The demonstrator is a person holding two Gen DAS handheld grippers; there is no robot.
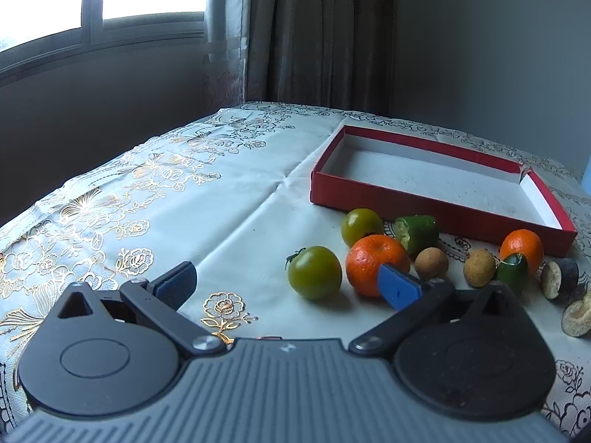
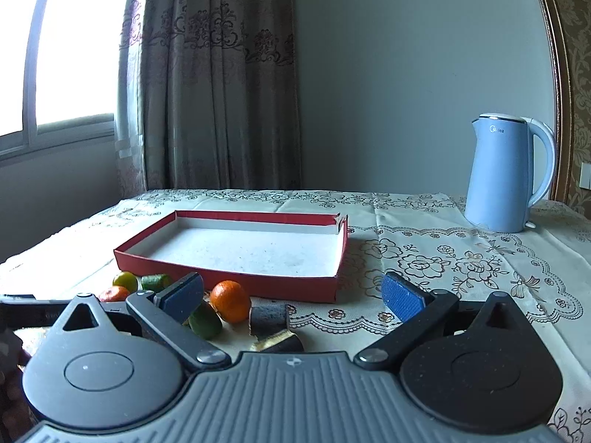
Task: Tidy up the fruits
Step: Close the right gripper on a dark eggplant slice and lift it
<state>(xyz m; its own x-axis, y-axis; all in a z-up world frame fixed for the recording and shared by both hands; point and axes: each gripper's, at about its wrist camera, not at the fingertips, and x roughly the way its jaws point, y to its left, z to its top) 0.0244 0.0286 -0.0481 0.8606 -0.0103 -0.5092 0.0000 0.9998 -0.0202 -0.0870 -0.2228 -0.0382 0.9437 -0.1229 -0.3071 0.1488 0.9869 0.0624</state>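
Note:
A shallow red box with a white inside lies empty on the tablecloth. In front of it lie scattered fruits: two green tomatoes, two oranges, green cut pieces, two small brown round fruits and dark cut pieces. My left gripper is open, low over the cloth, with the nearer green tomato just ahead between its fingers. My right gripper is open above an orange and dark pieces, holding nothing.
A light blue electric kettle stands at the table's back right. A floral tablecloth covers the table, whose left edge drops off near a window and curtain. A wall stands behind.

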